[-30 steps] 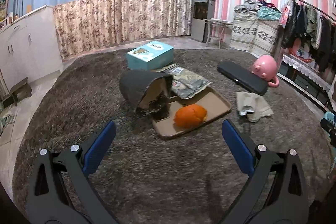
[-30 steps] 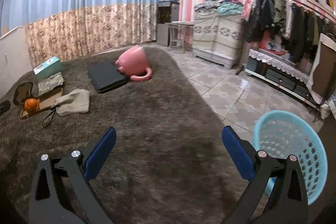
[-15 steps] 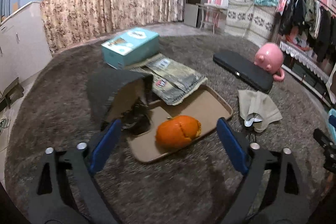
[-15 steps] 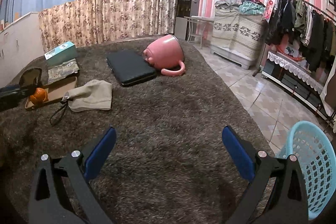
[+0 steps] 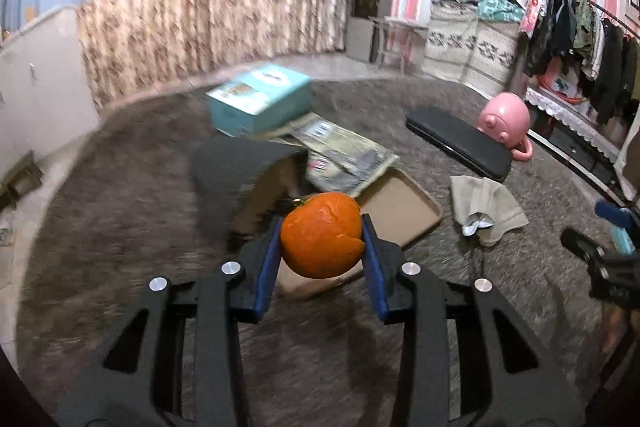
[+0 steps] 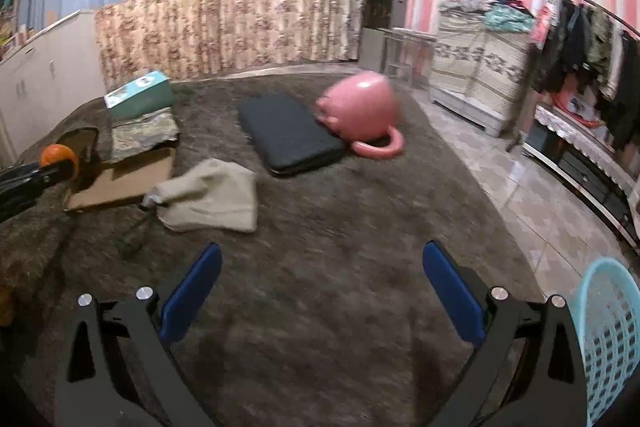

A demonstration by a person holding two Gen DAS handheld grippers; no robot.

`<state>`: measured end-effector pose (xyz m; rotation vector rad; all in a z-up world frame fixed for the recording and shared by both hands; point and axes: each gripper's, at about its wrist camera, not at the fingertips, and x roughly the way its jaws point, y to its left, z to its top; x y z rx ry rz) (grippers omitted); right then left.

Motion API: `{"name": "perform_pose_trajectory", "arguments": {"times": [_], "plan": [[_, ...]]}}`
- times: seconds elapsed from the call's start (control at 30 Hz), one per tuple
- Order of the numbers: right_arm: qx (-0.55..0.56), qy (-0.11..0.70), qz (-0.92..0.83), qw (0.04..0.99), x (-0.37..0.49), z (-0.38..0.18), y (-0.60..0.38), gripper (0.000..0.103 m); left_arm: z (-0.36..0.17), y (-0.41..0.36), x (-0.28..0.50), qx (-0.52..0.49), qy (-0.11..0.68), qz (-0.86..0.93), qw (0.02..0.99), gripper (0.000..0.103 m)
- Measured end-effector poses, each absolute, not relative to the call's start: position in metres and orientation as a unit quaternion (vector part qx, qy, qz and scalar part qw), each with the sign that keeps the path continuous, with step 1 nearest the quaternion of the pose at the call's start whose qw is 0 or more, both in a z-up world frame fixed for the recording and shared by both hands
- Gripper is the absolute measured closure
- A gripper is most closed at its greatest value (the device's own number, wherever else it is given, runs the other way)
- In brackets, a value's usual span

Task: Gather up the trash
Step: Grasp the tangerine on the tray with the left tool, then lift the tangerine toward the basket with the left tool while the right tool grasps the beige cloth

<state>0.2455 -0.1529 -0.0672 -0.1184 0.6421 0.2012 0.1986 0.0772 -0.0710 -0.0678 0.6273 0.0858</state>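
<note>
An orange peel ball (image 5: pixel 322 235) sits between the blue pads of my left gripper (image 5: pixel 320 229), over the near edge of a brown cardboard tray (image 5: pixel 404 203). The jaws are closing and both pads touch the peel's sides. In the right wrist view the same orange peel ball (image 6: pixel 58 154) shows far left, at the tip of the left gripper. My right gripper (image 6: pixel 320 267) stands open over bare brown carpet, nothing between its fingers. A light blue plastic basket (image 6: pixel 608 339) stands at its lower right, on the tiled floor.
Around the tray lie a dark curved cardboard piece (image 5: pixel 236 163), crumpled grey wrappers (image 5: pixel 348 155) and a teal box (image 5: pixel 260 99). A beige cloth (image 5: pixel 484 203), a black case (image 5: pixel 460 143) and a pink pig-shaped mug (image 5: pixel 506 121) lie to the right.
My left gripper moved forward to the tray and its jaws narrowed from wide open onto the orange peel ball. The right gripper swung left, so the basket slid toward the frame's right edge.
</note>
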Motion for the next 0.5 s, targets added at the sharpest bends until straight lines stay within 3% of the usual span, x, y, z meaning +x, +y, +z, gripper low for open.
{"name": "perform_pose_trajectory", "arguments": {"times": [0.23,0.3,0.37,0.4,0.43,0.47,0.5], "plan": [[-0.062,0.345,0.131,0.927,0.281,-0.079,-0.119,0.005,-0.079,0.107,0.171,-0.038,0.299,0.078,0.950,0.066],[-0.067,0.368,0.141,0.917,0.291,-0.088,-0.111,0.012,-0.080,0.111,0.174,-0.049,0.303,0.083,0.948,0.066],[-0.067,0.387,0.160,0.906,0.297,-0.095,-0.105,0.042,-0.080,0.110,0.177,-0.047,0.306,0.082,0.947,0.066],[-0.068,0.390,0.166,0.903,0.298,-0.096,-0.103,0.044,-0.083,0.109,0.177,-0.044,0.308,0.081,0.947,0.066],[-0.069,0.385,0.176,0.904,0.295,-0.094,-0.103,0.055,-0.084,0.107,0.179,-0.038,0.311,0.079,0.946,0.066],[-0.071,0.381,0.180,0.904,0.293,-0.092,-0.102,0.075,-0.084,0.106,0.179,-0.034,0.311,0.078,0.947,0.066],[-0.073,0.376,0.176,0.907,0.289,-0.090,-0.103,0.081,-0.083,0.104,0.179,-0.031,0.310,0.078,0.947,0.066]]}}
